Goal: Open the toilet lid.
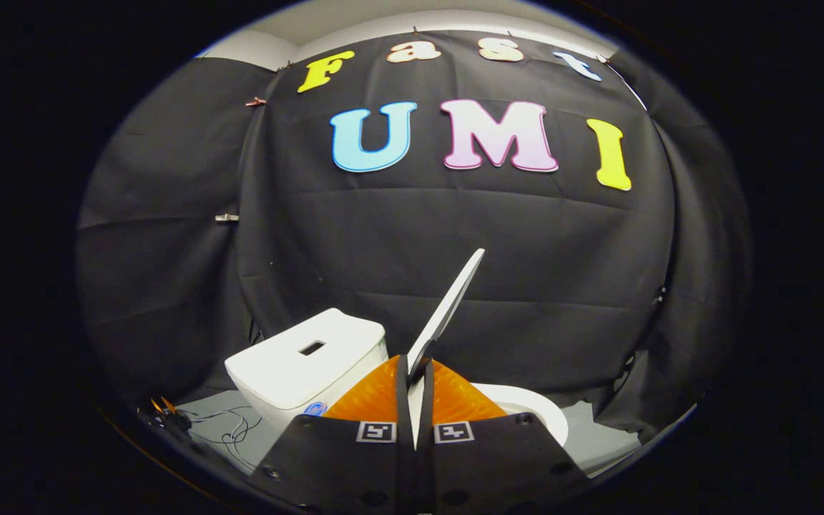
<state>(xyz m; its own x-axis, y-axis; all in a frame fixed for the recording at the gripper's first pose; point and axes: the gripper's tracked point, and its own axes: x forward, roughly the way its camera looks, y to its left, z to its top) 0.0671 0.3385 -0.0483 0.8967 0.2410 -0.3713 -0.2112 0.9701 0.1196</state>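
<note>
Gripper (415, 386): fingers drawn close together, clamped on the thin edge of the toilet lid, one finger on each face.
Toilet lid (448, 311): white, seen edge-on, pinched between the fingers at its lower part and rising beyond them, tilted up and to the right, lifted off the bowl.
Toilet bowl (537, 411): white rim showing just past the right finger, below the raised lid.
Tank (305, 365): white, with a rectangular slot on top, left of the lid and beyond the left finger.
Cables (229, 425): on the grey floor beside the tank.
</note>
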